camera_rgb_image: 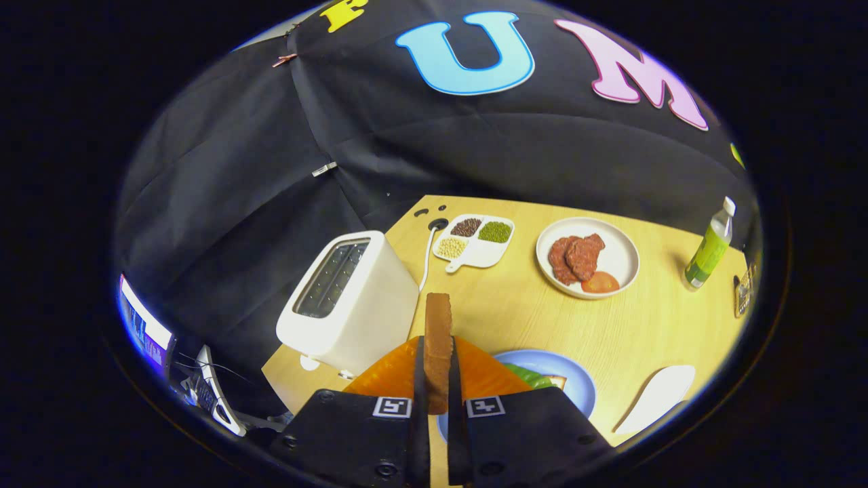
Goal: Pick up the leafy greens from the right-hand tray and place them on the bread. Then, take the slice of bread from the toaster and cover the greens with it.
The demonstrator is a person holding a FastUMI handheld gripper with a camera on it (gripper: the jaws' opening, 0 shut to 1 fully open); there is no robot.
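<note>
Bread slice (438, 346) stands upright, clamped between tool (438, 379) fingers, raised beside the toaster (349, 305).

text: none legible | tongs (438, 379) — square markers, no words

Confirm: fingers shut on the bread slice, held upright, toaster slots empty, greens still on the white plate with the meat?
Not quite. In the gripper view the greens lie on the blue plate just ahead of the fingers, not the white plate. The rest holds: gripper shut on the upright bread slice, toaster empty.
</note>
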